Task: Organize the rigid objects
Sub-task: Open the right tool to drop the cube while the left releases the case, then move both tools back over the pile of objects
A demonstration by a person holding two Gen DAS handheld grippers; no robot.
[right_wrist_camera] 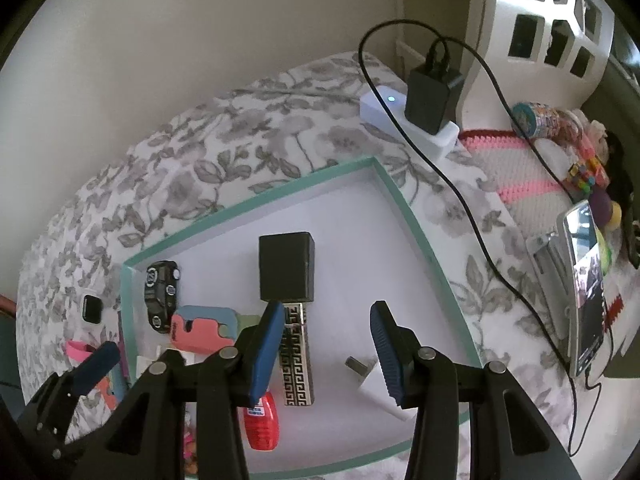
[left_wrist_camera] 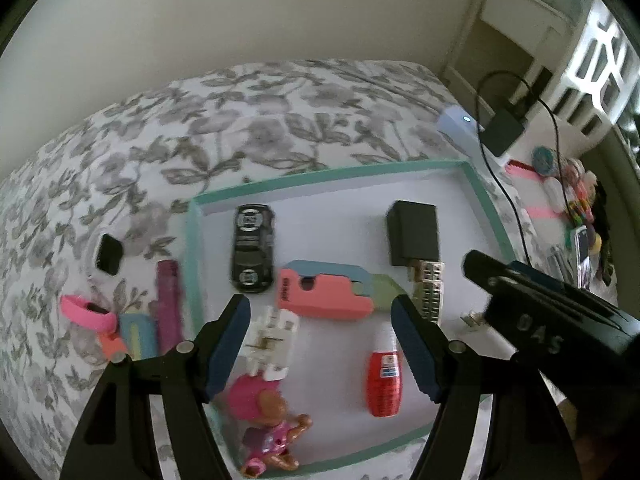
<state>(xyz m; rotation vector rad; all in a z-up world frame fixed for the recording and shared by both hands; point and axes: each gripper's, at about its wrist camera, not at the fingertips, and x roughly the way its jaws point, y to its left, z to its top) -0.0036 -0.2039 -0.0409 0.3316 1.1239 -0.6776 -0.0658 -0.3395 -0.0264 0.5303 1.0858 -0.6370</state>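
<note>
Both jaws gape empty over the tray (left_wrist_camera: pixel 486 208), so the right gripper (right_wrist_camera: pixel 328 350) could knock the white plug (right_wrist_camera: pixel 378 390) against the tray's near rim.

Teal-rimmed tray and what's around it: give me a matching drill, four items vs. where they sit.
Items:
1. black toy car
2. red plastic bottle with white cap
3. pink silicone band
4. pink-haired doll

Places:
A. on the floral bedspread, outside the teal-rimmed tray
B. tray's near edge
C. tray's far left corner
D. inside the tray, below the pink foam block

Pairs: 1-C, 2-D, 3-A, 4-B
</note>
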